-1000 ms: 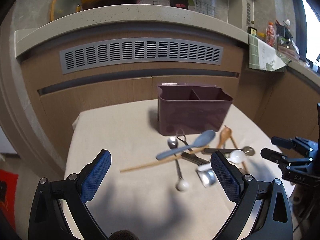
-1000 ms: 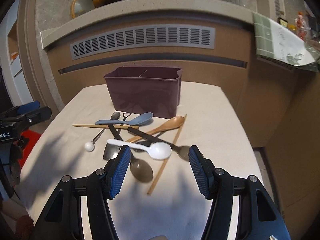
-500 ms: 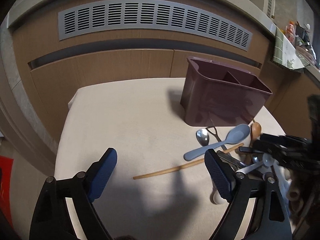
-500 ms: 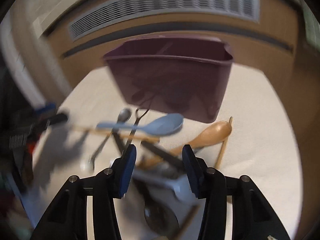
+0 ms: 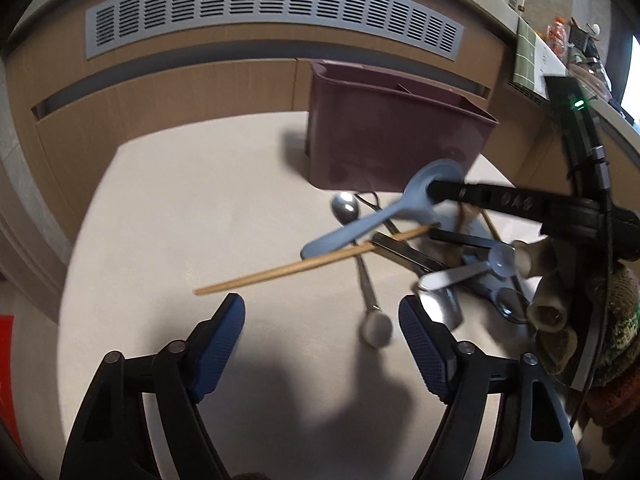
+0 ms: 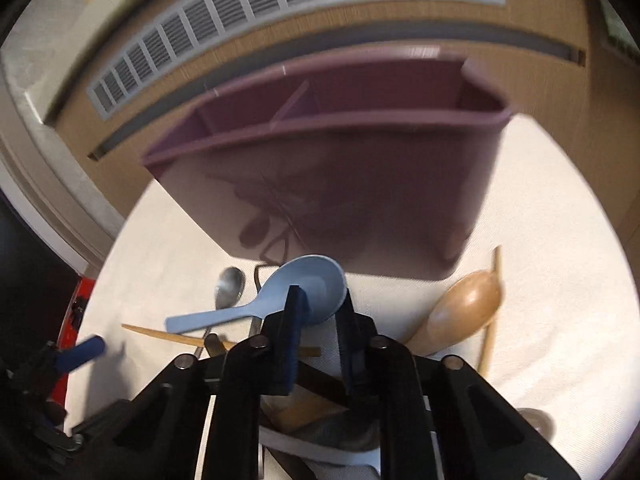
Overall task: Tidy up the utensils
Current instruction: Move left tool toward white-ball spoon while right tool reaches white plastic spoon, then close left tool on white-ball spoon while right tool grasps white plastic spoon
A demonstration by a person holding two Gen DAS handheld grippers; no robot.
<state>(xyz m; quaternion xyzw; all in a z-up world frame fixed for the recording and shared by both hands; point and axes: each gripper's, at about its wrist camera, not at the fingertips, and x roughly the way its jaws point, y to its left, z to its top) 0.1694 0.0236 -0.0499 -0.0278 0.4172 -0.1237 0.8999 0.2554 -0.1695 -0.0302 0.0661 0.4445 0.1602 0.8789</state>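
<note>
The right gripper (image 6: 318,312) is closing its narrowed jaws around the bowl of the blue spoon (image 6: 280,300), one finger sitting over the bowl and the other at its far rim; whether the pads are already pinching it firmly is hard to tell through the blur; the left gripper (image 5: 322,344) is hanging with its jaws wide apart and holding nothing, low over bare table (image 5: 180,200) just short of the pile

The blue spoon is lying on top of the heap, its handle crossing a chopstick (image 5: 304,266) and a metal spoon (image 5: 348,210), right in front of the purple caddy (image 6: 340,168); a wooden spoon (image 6: 460,316) is lying beside it to the right, and a white spoon (image 5: 456,276) and darker pieces are tangled beneath

To do this step well, the grip should be seating squarely across the bowl before any lift, since a curved, smooth bowl is likely to be slipping out of flat pads; lifting straight up and slowly should be keeping the handle from dragging the chopstick along; then the handle wants tipping downward so it is entering one compartment of the caddy cleanly; the left gripper is best staying clear, ready for steadying the pile or taking the chopstick
</note>
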